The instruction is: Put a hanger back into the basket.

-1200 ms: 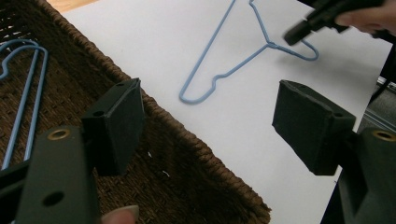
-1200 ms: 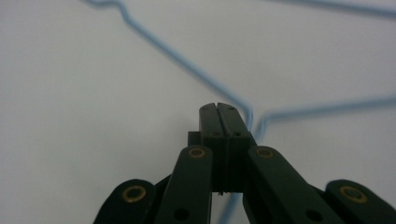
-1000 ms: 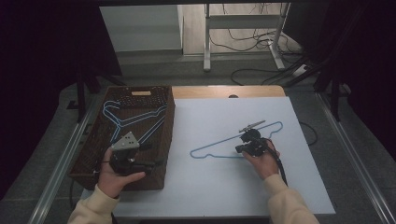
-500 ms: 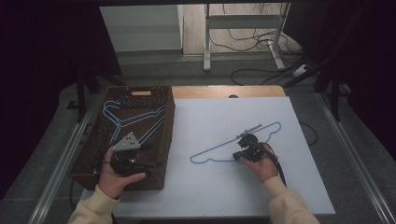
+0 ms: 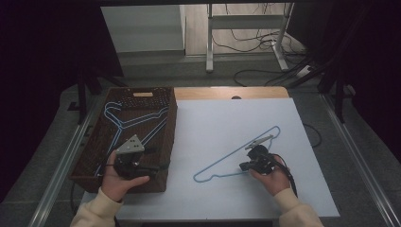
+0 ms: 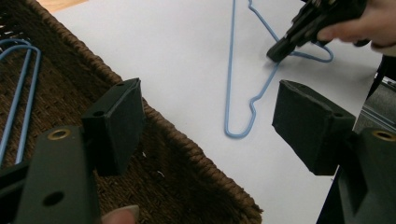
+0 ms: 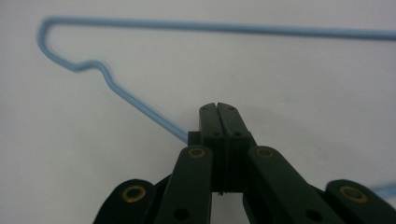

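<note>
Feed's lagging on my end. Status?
Right gripper shut on the blue hanger on the white table. Left gripper open, empty, over the wicker basket rim. Nothing in the way.

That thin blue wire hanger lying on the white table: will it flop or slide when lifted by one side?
The thin blue wire hanger probably keeps its shape, being bent wire. Pinched off-centre by the right gripper, it would likely swing. On the smooth white table it should slide easily.
</note>
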The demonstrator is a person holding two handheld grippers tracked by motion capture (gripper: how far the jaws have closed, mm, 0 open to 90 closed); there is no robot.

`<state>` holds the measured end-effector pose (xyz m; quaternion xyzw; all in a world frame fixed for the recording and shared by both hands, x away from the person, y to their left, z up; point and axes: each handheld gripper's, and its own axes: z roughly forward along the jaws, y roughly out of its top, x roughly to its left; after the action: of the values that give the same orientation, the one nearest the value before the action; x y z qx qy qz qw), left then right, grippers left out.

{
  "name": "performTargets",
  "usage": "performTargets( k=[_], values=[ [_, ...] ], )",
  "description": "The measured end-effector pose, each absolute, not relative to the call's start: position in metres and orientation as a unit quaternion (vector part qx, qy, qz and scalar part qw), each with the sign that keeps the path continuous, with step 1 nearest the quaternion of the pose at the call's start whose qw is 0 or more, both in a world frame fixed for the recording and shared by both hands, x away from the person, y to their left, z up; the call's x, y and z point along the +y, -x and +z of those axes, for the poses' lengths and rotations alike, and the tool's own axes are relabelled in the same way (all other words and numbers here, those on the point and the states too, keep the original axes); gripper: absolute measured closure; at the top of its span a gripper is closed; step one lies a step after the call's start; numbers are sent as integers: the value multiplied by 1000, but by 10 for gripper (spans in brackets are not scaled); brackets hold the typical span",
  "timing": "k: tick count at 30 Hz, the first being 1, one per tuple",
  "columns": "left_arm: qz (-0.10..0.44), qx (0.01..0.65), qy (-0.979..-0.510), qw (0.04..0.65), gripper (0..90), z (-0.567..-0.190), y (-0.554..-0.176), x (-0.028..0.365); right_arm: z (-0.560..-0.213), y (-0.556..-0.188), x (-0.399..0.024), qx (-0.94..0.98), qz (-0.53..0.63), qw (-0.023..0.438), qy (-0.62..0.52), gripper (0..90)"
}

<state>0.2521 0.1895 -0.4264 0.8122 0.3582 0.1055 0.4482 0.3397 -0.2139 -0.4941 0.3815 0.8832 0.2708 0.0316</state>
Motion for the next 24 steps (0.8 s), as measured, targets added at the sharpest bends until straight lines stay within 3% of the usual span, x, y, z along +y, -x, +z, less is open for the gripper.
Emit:
performTargets(
  k=[8,10,13,16,20,24],
  values=[
    [104,358,-814,446,249,-428,-253,189,-477,-307,-262,864,260,73,-425,894],
    [104,357,-814,446,249,-428,-253,188,-478,-303,-266,863,254,73,-431,861],
    [104,355,-814,447,249,-427,-254,187,-485,-293,-274,863,232,81,-441,722],
    [103,352,-817,444,249,-428,-255,185,-491,-292,-273,868,214,82,-441,649],
    [102,350,-819,443,248,-429,-256,183,-494,-294,-269,871,202,84,-440,663],
    [102,348,-820,443,248,-429,-256,181,-495,-299,-264,875,176,88,-441,760]
  ],
)
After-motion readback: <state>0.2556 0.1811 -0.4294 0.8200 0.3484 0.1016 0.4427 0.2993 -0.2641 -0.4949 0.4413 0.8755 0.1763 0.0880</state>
